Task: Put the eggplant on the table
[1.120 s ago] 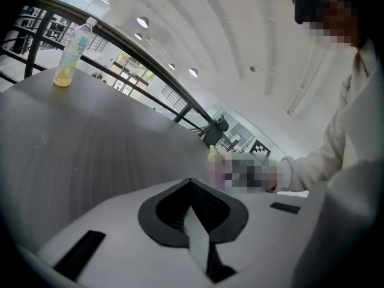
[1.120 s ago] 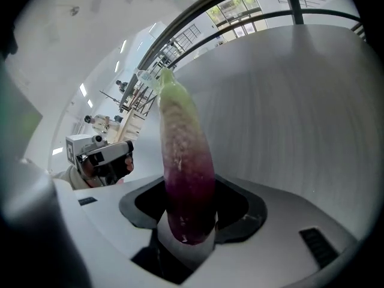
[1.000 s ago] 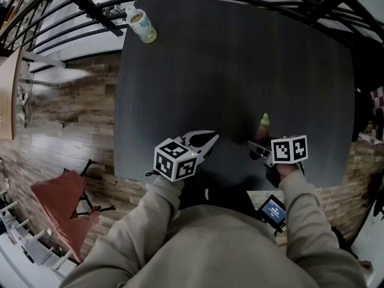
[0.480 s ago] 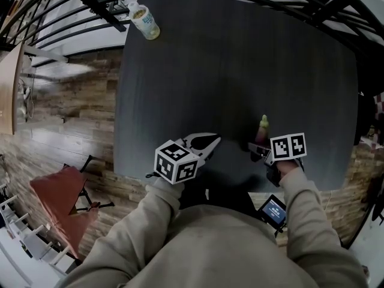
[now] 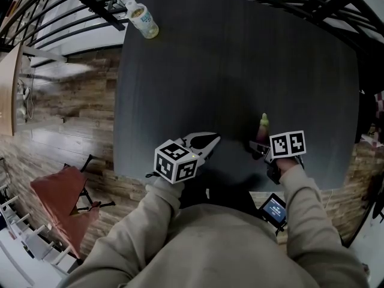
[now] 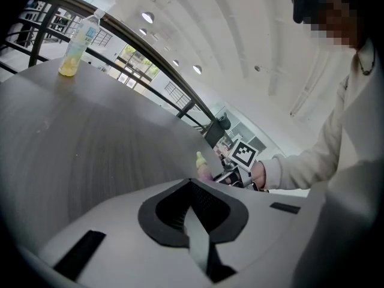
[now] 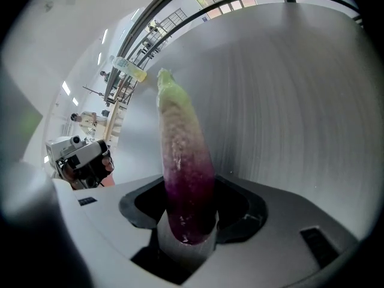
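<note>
Gripped the eggplant point(image 7: 183, 161) by its purple end with the right hand-held gripper point(image 7: 187, 218), jaws pressed on both sides, pale green tip pointing out over the dark table point(image 7: 300, 89). Held it near the table's front edge; could not tell whether it touched the top. Bore black-and-white square markers on the cube point(image 5: 288, 146), no letters. Found the left hand-held gripper point(image 5: 213, 140) with jaws together, empty, above that same edge. Saw at the far corner a bottle point(image 5: 143, 20) of yellowish drink, label print too small to read.
</note>
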Available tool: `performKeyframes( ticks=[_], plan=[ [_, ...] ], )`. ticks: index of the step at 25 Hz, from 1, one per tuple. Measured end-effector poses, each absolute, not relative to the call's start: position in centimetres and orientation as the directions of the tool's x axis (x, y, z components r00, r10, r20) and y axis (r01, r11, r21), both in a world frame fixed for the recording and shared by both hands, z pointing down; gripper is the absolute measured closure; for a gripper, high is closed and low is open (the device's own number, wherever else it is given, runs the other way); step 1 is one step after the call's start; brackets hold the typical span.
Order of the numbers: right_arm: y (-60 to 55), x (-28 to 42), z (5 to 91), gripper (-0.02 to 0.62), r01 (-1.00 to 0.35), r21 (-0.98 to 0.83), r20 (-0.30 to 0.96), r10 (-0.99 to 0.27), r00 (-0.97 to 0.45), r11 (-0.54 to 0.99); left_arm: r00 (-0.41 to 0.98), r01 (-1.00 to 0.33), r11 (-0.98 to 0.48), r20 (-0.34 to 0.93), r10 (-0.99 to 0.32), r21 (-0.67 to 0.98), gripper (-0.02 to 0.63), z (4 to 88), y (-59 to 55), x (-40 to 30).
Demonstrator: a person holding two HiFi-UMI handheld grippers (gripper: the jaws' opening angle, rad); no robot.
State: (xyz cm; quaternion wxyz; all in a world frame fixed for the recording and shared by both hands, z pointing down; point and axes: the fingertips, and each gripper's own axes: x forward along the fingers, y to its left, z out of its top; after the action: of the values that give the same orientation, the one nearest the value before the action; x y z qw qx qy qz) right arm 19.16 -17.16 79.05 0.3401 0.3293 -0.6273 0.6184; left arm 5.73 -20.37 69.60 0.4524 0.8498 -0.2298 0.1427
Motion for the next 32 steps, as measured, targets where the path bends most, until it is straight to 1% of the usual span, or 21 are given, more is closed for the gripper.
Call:
performKeyframes(
  ticks=[8, 11, 23, 32],
  plan=[
    [-17.0, 19.2, 78.9, 0.372, -0.836, -0.549, 0.836, 0.019, -0.549, 0.012, 0.851, -0.523, -0.506, 0.449, -0.272, 0.686, 0.604, 69.0, -20.9, 5.3],
    [-17.0, 19.0, 78.7, 0.345, -0.826, -0.564, 0.826, 0.015, -0.564, 0.005, 0.844, -0.535, -0.500, 0.446, -0.296, 0.681, 0.604, 68.8, -21.4, 4.8],
    [-17.6, 19.1, 78.3, 0.345, -0.824, -0.567, 0.824, 0.011, -0.567, -0.003, 0.853, -0.521, -0.489, 0.432, -0.291, 0.699, 0.604, 68.2, -22.3, 5.0],
    [-18.4, 19.6, 76.1, 0.341, -0.817, -0.577, 0.815, -0.064, -0.575, -0.004, 0.857, -0.516, -0.540, 0.403, -0.322, 0.665, 0.604, 64.6, -24.3, 4.9]
  ],
)
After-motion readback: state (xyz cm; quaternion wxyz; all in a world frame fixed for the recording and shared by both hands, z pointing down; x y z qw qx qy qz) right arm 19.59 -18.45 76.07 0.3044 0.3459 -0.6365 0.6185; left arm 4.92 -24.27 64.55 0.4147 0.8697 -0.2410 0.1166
